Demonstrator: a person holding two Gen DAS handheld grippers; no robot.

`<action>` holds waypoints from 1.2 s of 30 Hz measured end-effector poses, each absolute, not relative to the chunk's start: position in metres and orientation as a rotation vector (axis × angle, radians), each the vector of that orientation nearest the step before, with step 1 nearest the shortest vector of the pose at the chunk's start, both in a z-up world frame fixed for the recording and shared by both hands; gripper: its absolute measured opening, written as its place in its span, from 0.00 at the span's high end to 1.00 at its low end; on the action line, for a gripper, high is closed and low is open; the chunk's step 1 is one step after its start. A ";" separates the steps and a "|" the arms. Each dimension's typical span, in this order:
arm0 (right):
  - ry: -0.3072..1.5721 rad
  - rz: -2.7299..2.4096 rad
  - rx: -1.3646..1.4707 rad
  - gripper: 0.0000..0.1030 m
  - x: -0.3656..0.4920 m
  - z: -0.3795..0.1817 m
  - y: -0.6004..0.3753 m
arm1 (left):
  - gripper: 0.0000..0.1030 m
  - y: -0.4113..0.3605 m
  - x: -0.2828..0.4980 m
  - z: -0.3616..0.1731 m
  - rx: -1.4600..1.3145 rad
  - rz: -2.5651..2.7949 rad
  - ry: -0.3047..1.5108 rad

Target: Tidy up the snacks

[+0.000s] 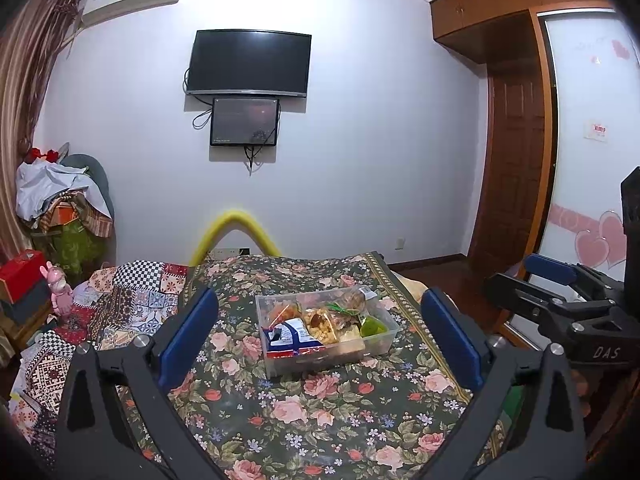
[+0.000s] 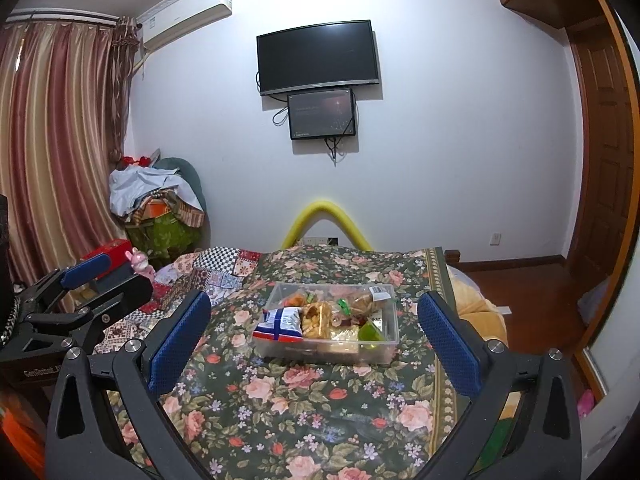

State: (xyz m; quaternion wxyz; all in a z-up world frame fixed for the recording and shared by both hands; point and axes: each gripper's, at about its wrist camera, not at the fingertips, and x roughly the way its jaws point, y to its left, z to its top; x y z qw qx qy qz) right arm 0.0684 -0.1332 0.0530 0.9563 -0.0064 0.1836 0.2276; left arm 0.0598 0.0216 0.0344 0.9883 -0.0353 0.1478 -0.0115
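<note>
A clear plastic box (image 1: 280, 364) (image 2: 390, 322) full of snack packets stands on the dark floral cloth (image 1: 280, 412) (image 2: 280, 408). A blue-and-white packet (image 1: 294, 338) (image 2: 280, 322) lies at its near left, a green piece (image 1: 372, 326) (image 2: 370, 334) at its right. My left gripper (image 1: 320, 330) stands wide open, short of the box, with nothing between its blue pads (image 1: 188, 336). My right gripper (image 2: 314, 334) is likewise wide open and empty, its pads (image 2: 448, 344) well apart on either side of the box as seen. Each gripper shows at the edge of the other's view.
A patchwork quilt (image 1: 132, 300) (image 2: 224, 268) lies left of the floral cloth. A pink toy (image 1: 60, 288), red box (image 1: 22, 276) and piled fabric (image 1: 68, 208) sit far left. A yellow foam arch (image 1: 236, 224) (image 2: 326, 216) rises behind. Wooden floor (image 2: 532, 300) and door (image 1: 516, 152) lie to the right.
</note>
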 end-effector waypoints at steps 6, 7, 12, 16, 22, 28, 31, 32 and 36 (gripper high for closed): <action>0.368 0.459 -0.019 0.00 0.067 0.054 -0.133 | 0.00 0.022 0.061 0.034 -0.077 -0.025 0.302; 0.366 0.459 -0.019 0.00 0.066 0.054 -0.133 | 0.00 0.022 0.061 0.034 -0.076 -0.025 0.302; 0.361 0.456 -0.021 0.00 0.065 0.056 -0.133 | 0.00 0.021 0.060 0.034 -0.076 -0.025 0.303; 0.358 0.455 -0.019 0.00 0.063 0.057 -0.133 | 0.00 0.021 0.060 0.034 -0.077 -0.026 0.304; 0.354 0.451 -0.018 0.00 0.063 0.059 -0.135 | 0.00 0.020 0.060 0.034 -0.074 -0.031 0.307; 0.352 0.446 -0.016 0.00 0.062 0.060 -0.135 | 0.00 0.019 0.060 0.034 -0.068 -0.037 0.306; 0.351 0.443 -0.015 0.00 0.062 0.060 -0.136 | 0.00 0.018 0.059 0.035 -0.065 -0.042 0.301; 0.350 0.442 -0.015 0.00 0.062 0.061 -0.136 | 0.00 0.018 0.058 0.035 -0.064 -0.044 0.298; 0.350 0.440 -0.012 0.00 0.062 0.061 -0.137 | 0.00 0.018 0.058 0.036 -0.065 -0.045 0.294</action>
